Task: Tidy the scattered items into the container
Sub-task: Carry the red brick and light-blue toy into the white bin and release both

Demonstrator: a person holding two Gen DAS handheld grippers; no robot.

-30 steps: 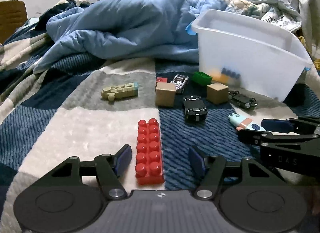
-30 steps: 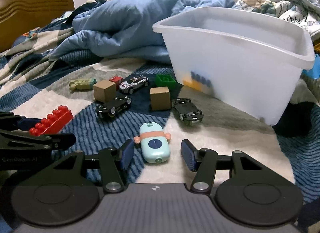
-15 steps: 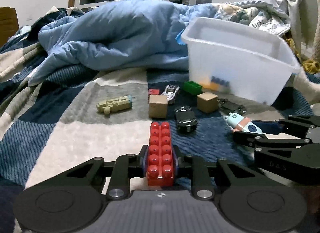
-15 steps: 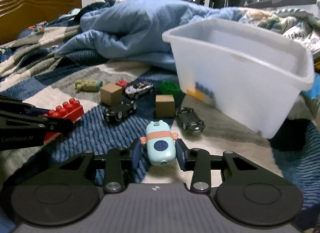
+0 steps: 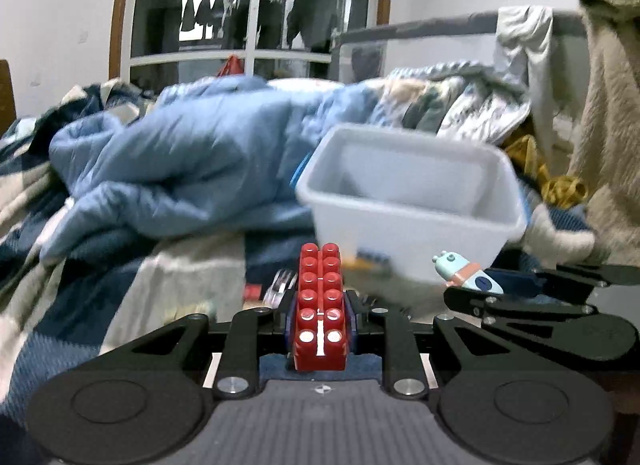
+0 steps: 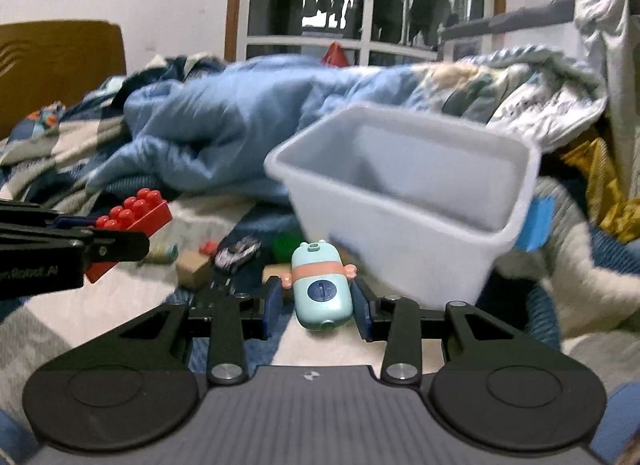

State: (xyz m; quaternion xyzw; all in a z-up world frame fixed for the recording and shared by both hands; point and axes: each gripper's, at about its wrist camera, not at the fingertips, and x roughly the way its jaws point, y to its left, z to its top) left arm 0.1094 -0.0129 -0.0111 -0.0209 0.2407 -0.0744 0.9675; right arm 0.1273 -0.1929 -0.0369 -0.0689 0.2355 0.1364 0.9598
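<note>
My left gripper [image 5: 319,323] is shut on a long red studded brick [image 5: 320,305], held up off the bed and pointing toward the white plastic bin [image 5: 408,201]. My right gripper [image 6: 316,305] is shut on a small teal toy with a pink band [image 6: 321,289], also lifted, with the bin [image 6: 404,201] just ahead and to its right. Each gripper shows in the other's view: the red brick [image 6: 132,213] at left, the teal toy [image 5: 466,273] at right. The bin's inside looks empty from here; yellow and blue blocks [image 5: 370,259] show faintly through its front wall.
Blurred on the checked blanket below lie a silver toy car [image 6: 237,253], wooden cubes [image 6: 194,271], a small red piece [image 6: 208,246], a green block [image 6: 286,245] and a tan toy [image 6: 162,251]. A crumpled blue duvet [image 5: 180,169] lies behind, clothes hang at right.
Both grippers closed on their toys, the left on the red brick, the right on the teal toy, then lifted them off the blanket. The views now look higher, toward the bin's rim.
</note>
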